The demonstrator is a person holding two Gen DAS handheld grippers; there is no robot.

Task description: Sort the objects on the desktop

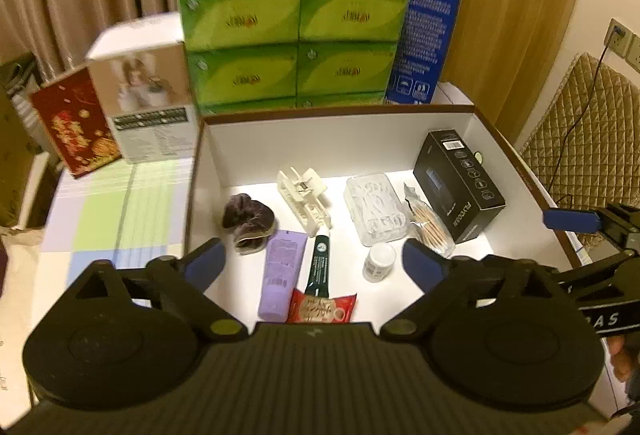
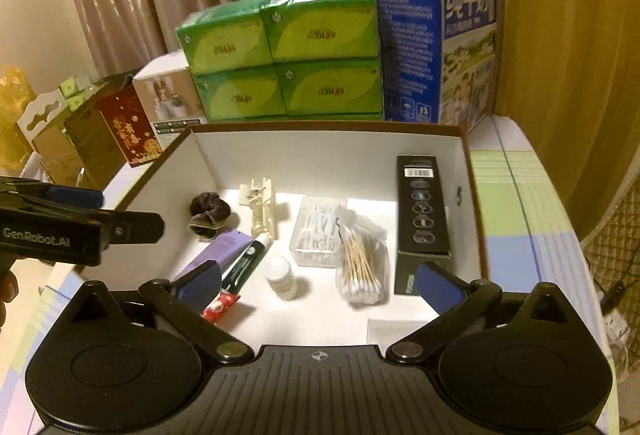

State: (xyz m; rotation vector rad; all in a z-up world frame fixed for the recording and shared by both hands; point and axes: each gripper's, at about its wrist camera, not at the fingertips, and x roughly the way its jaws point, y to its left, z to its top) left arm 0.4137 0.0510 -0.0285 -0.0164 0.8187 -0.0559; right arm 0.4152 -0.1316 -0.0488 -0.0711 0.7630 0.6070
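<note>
Nine small items lay inside the open white box (image 1: 400, 145) on the bench: black carton (image 1: 458, 185) by its right wall, clear case (image 1: 376, 209), cotton swabs (image 2: 362, 265), cream clip (image 1: 306, 197), purple tube (image 1: 280, 273), dark scrunchie (image 1: 248, 219), green tube (image 1: 320, 267), red packet (image 1: 322, 309), small white jar (image 1: 379, 261). Sorting well probably meant descending vertically on one item, avoiding its neighbours. Left gripper (image 1: 314, 261) and right gripper (image 2: 320, 283) both hovered over the box's near edge, jaws wide, holding nothing.
</note>
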